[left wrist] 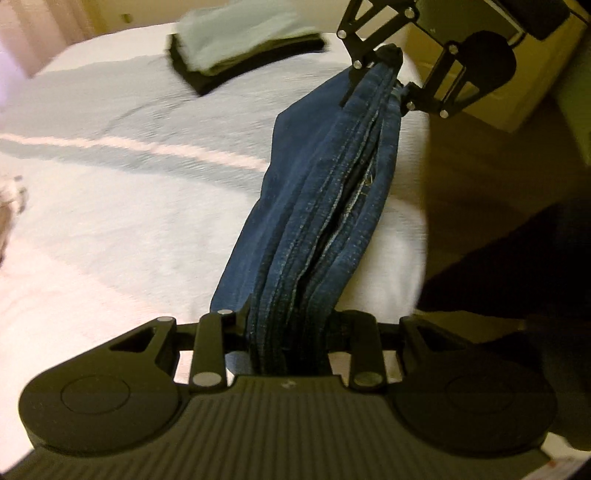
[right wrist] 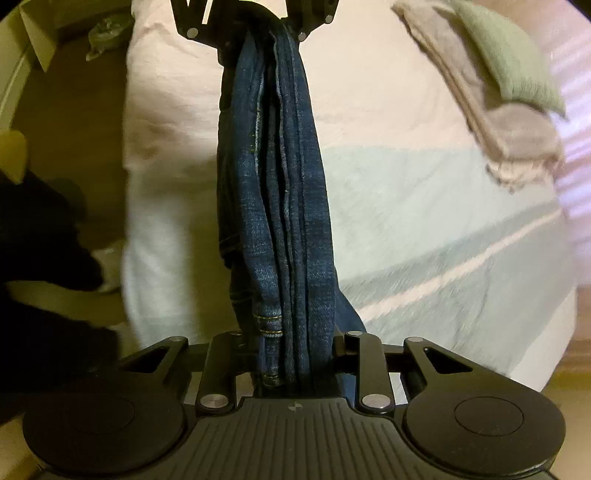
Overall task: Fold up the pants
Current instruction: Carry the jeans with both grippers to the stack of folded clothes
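A pair of dark blue jeans [left wrist: 325, 192], folded into a long thick bundle, hangs stretched between my two grippers above the bed. In the left wrist view my left gripper [left wrist: 290, 332] is shut on the near end of the bundle, and my right gripper [left wrist: 380, 74] clamps the far end at the top right. Seen from the right wrist, my right gripper [right wrist: 295, 354] is shut on the jeans [right wrist: 284, 192] at an end with yellow stitching. The left gripper [right wrist: 255, 29] pinches the opposite end at the top edge.
Under the jeans lies a bed with a white cover [left wrist: 129, 221], whose edge runs just beside them. A stack of folded clothes [left wrist: 240, 48] [right wrist: 498, 92] sits further onto the bed. A cardboard box [left wrist: 517, 92] stands on the floor, and a dark blurred shape [right wrist: 44, 240] is beside the bed.
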A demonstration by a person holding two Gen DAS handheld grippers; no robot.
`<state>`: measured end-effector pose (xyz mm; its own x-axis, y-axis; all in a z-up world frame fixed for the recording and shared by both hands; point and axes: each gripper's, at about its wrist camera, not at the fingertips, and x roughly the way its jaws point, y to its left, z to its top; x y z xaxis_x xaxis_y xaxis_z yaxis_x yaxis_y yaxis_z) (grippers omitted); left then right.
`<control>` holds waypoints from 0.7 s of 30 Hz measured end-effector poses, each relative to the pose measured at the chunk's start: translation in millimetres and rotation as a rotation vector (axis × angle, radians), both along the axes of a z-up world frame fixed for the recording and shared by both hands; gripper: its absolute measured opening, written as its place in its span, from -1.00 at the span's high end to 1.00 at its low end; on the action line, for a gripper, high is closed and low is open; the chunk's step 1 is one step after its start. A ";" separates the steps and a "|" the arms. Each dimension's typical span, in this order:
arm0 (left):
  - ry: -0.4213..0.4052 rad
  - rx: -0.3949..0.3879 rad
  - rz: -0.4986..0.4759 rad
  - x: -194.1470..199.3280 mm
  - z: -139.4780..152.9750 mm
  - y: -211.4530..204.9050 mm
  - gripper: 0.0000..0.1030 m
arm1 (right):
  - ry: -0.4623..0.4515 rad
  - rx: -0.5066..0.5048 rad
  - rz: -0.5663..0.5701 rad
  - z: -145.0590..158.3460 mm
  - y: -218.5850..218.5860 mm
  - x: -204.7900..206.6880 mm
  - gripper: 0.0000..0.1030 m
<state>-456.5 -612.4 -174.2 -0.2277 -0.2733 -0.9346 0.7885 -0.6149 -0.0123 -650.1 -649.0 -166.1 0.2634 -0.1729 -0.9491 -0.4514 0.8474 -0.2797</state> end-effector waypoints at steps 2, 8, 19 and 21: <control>0.023 0.018 -0.040 -5.9 8.3 -2.7 0.46 | 0.022 0.007 -0.024 12.0 6.1 -10.5 0.53; 0.019 -0.003 -0.172 -26.8 33.7 -17.2 0.46 | 0.013 -0.013 -0.144 44.0 4.3 -28.2 0.53; -0.041 -0.152 -0.379 -81.8 85.8 -106.7 0.46 | -0.063 -0.137 -0.371 99.3 -71.7 -70.2 0.53; -0.048 -0.184 -0.404 -96.3 95.4 -134.0 0.46 | -0.073 -0.157 -0.400 110.6 -97.0 -82.1 0.53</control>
<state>-552.7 -746.4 -78.8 -0.3074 -0.3339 -0.8911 0.4815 -0.8623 0.1570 -732.2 -746.0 -55.5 0.2118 -0.4161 -0.8843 -0.0700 0.8961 -0.4384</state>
